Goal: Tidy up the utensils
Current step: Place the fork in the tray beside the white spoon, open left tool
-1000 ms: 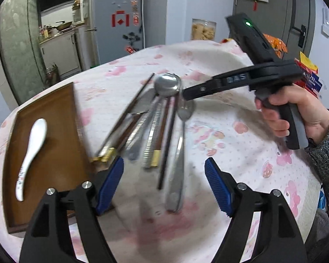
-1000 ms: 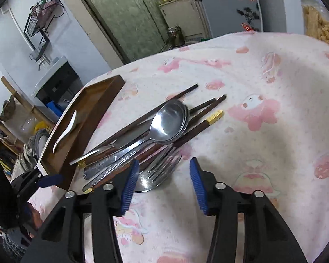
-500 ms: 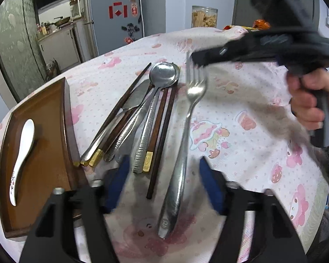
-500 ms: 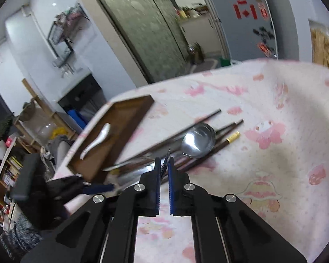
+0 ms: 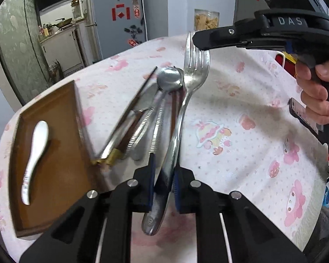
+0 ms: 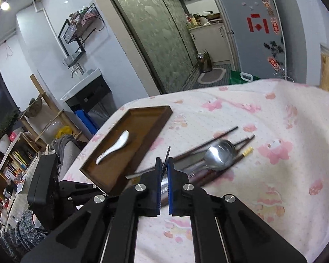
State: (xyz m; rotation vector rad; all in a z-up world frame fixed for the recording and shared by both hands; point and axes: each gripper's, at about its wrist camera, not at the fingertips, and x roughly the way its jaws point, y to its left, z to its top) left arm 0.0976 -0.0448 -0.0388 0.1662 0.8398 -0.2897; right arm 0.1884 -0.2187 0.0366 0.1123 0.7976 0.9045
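Observation:
A steel fork (image 5: pixel 182 114) is lifted off the table, held at both ends. My left gripper (image 5: pixel 163 175) is shut on its handle. My right gripper (image 6: pixel 163 171) is shut on its tines, seen edge-on between the blue pads (image 6: pixel 158 175); it also shows in the left wrist view (image 5: pixel 208 41). A pile of utensils (image 5: pixel 147 114) with a steel spoon (image 6: pixel 220 154), knives and dark chopsticks (image 6: pixel 226 132) lies on the pink tablecloth. A brown wooden tray (image 5: pixel 61 144) at the left holds a white ceramic spoon (image 5: pixel 36 149).
The tray also shows in the right wrist view (image 6: pixel 142 129), near the table's left edge. A jar of snacks (image 5: pixel 206 22) stands at the table's far side. A fridge (image 5: pixel 118 17) and kitchen lie beyond. The tablecloth (image 5: pixel 241 135) stretches right of the pile.
My right gripper closed on the fork's tines and lifted them. My left gripper then closed on the handle. The fork has come up off the table.

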